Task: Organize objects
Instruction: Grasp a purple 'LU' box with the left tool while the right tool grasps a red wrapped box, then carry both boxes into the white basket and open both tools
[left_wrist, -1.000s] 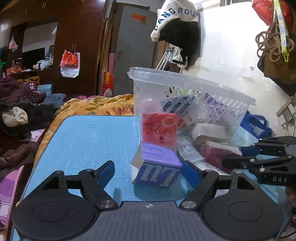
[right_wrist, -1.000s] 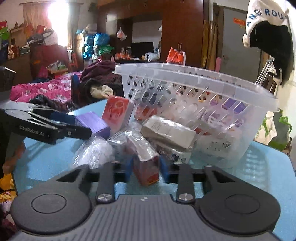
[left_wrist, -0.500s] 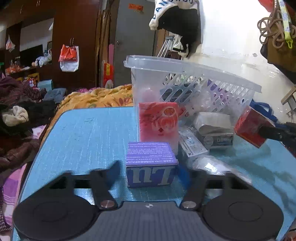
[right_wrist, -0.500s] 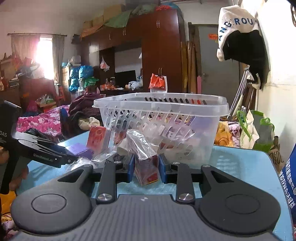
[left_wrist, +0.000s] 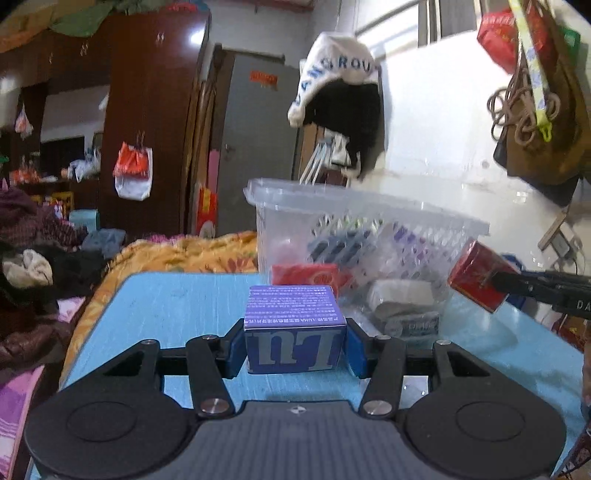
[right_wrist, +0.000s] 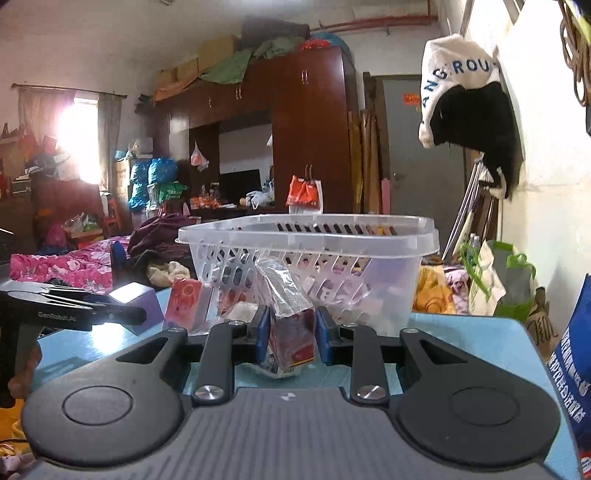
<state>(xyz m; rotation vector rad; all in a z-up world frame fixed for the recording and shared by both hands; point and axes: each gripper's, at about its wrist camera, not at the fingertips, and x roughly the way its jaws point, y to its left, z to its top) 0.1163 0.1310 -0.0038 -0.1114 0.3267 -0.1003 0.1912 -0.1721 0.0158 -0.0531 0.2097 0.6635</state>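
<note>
A purple box (left_wrist: 294, 328) sits clamped between the blue fingers (left_wrist: 232, 349) of the left gripper (left_wrist: 295, 350), above the blue surface (left_wrist: 166, 306). The right gripper (right_wrist: 290, 334) has its fingers (right_wrist: 263, 332) closed on a red packet (right_wrist: 291, 328) in clear wrap, held near the white basket (right_wrist: 369, 236). Beside the basket lie a red carton (left_wrist: 310, 275) and some pale wrapped packs (left_wrist: 402, 295), though blur makes them hard to identify.

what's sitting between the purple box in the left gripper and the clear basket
In the left wrist view, a red packet stands between the purple box and the basket, close against the basket's wall.
</note>
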